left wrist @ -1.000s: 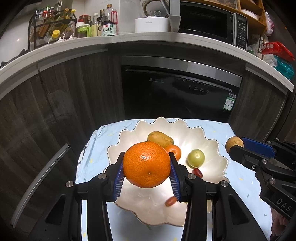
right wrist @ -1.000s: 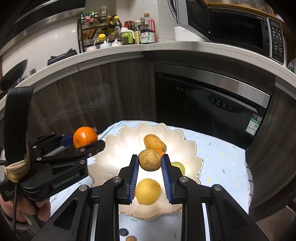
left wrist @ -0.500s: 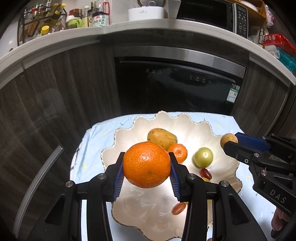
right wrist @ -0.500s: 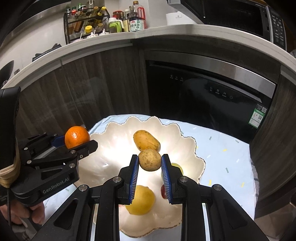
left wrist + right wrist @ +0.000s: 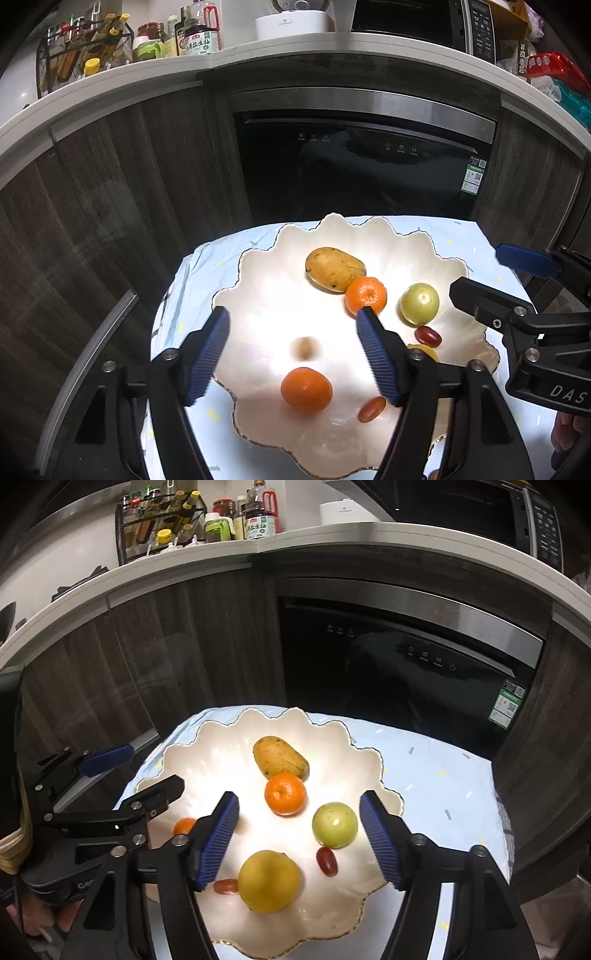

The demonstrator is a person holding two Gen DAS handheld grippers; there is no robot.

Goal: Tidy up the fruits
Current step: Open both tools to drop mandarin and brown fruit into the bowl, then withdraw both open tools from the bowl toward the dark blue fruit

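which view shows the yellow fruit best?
Right wrist view: the yellow fruit lies whole and unobstructed in the bowl. Left wrist view shows only a sliver behind the left gripper's finger.

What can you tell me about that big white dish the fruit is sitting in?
The dish is a wide, shallow bowl shaped like a scalloped shell, pearly white and glossy, perhaps glazed ceramic, with a thin gold line along its wavy rim. It sits level on a pale blue cloth with small coloured flecks. Inside lie loose fruits, some touching each other. Both grippers hover over it, touching nothing of it that can be seen.
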